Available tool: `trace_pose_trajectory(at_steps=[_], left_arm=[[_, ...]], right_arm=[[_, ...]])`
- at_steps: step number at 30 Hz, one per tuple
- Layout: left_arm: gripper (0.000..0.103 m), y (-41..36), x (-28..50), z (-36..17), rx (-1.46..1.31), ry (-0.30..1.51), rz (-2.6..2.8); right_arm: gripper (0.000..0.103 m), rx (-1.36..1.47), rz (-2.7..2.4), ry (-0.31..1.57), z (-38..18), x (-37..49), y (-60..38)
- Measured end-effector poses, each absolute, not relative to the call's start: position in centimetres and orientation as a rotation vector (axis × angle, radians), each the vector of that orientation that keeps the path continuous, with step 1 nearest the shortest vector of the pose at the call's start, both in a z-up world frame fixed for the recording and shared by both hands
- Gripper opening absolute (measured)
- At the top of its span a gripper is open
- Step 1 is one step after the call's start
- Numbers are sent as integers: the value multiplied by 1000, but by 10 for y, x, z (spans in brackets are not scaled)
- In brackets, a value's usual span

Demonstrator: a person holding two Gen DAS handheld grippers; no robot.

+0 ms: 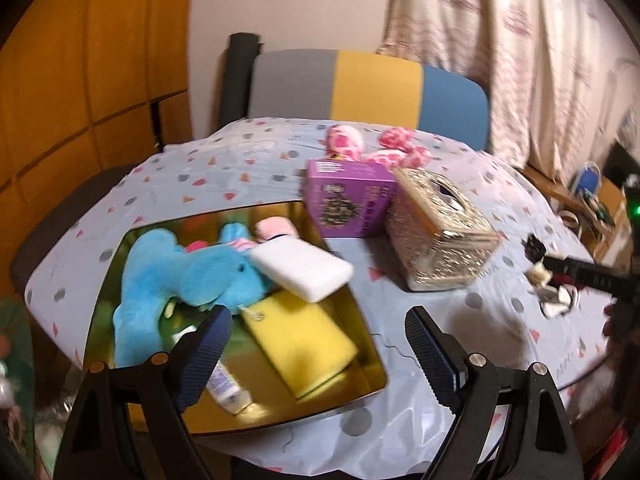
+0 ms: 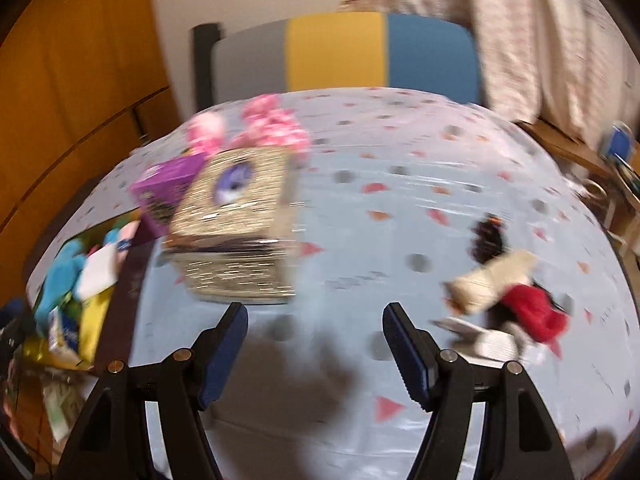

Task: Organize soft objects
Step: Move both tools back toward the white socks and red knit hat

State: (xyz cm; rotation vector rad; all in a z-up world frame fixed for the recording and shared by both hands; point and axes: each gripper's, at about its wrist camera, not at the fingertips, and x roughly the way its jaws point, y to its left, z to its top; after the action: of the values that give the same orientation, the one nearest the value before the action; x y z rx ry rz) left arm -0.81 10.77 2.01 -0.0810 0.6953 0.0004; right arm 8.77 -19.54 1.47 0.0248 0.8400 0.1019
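A gold tray [image 1: 360, 380] on the table holds a blue plush elephant [image 1: 180, 276], a white sponge [image 1: 304, 272], a yellow sponge [image 1: 300, 344], a small pink soft item [image 1: 276, 228] and a small bottle [image 1: 228, 388]. My left gripper [image 1: 318, 344] is open and empty above the tray's right part. A pink spotted plush [image 1: 376, 148] lies at the far side of the table. My right gripper [image 2: 316, 344] is open and empty over bare tablecloth. A red, cream and black soft toy [image 2: 504, 292] lies to its right, also in the left wrist view [image 1: 548, 280].
A purple box [image 1: 348, 200] and a glittery gold tissue box [image 1: 436, 232] stand mid-table, the tissue box just beyond my right gripper [image 2: 236, 240]. A grey, yellow and blue chair [image 1: 368, 84] stands behind the table. The right gripper's black arm [image 1: 588, 276] reaches in from the right.
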Motion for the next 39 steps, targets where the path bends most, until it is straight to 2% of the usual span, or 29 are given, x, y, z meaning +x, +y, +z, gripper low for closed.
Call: trace_pose_trajectory(at_steps=[12, 22, 39], left_arm=[[89, 41, 11, 19, 40, 722, -169], [89, -21, 27, 16, 114, 730, -322], [88, -92, 48, -6, 134, 815, -475]], right_arm=[[71, 166, -148, 805, 23, 62, -303], [71, 552, -150, 792, 2, 45, -370], [73, 679, -224, 636, 8, 24, -390]])
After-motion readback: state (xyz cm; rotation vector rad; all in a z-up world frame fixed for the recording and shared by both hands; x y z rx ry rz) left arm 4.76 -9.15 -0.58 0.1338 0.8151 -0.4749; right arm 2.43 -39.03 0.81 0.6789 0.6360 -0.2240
